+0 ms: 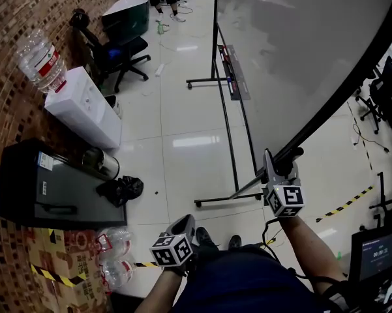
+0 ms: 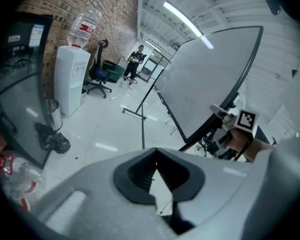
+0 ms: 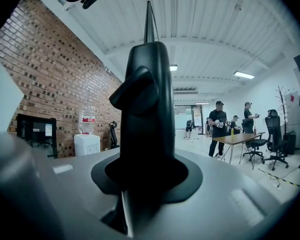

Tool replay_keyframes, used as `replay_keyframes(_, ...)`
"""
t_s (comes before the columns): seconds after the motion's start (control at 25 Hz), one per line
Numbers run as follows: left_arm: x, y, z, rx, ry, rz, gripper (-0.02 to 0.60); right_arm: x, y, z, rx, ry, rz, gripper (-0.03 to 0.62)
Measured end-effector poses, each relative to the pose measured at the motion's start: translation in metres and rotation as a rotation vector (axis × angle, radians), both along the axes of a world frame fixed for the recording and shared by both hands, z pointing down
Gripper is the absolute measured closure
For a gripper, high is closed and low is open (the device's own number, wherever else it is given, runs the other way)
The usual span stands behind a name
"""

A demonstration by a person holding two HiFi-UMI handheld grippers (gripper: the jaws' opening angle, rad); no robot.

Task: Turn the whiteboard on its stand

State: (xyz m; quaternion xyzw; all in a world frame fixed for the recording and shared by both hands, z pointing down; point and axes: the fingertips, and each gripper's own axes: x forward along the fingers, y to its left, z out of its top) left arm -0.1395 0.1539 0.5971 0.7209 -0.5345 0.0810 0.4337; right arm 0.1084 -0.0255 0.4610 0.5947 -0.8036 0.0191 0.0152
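Note:
The large whiteboard (image 1: 300, 51) hangs tilted on its black wheeled stand (image 1: 231, 149), its black frame running down to a lower corner. My right gripper (image 1: 278, 169) is shut on that corner of the frame. In the right gripper view the black frame edge (image 3: 149, 29) rises straight up from between the jaws of the right gripper (image 3: 140, 174). My left gripper (image 1: 182, 227) hangs lower and nearer the body, away from the board, shut with nothing in it. The left gripper view shows its own tips (image 2: 156, 156) touching, and beyond them the whiteboard (image 2: 204, 79) and the right gripper (image 2: 224, 115).
A water dispenser (image 1: 85, 106), an office chair (image 1: 117, 51), a black cabinet (image 1: 52, 188), a metal bin (image 1: 101, 163) and a black bag (image 1: 122, 190) line the brick wall at left. Boxes and bottles (image 1: 111, 253) lie near my feet. Several people stand by a table (image 3: 234, 139).

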Motion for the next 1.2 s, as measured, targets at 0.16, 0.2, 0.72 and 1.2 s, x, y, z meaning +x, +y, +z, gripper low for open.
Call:
replay_keyframes(0.16, 0.012, 0.016, -0.007, 0.013, -0.089, 0.001, 0.575, -0.003, 0.017, 0.000, 0.012, -0.015, -0.016, 0.450)
replay_keyframes(0.2, 0.019, 0.021, -0.009, 0.014, -0.106, 0.005, 0.575, -0.005, 0.021, -0.002, 0.011, -0.008, -0.024, 0.450)
replay_keyframes(0.72, 0.050, 0.105, -0.014, -0.026, -0.180, -0.027, 0.575, -0.009, 0.069, -0.002, 0.014, -0.021, -0.039, 0.445)
replay_keyframes(1.2, 0.048, 0.118, -0.001, 0.026, -0.053, 0.017, 0.575, 0.021, 0.126, -0.006, 0.017, -0.028, -0.018, 0.450)
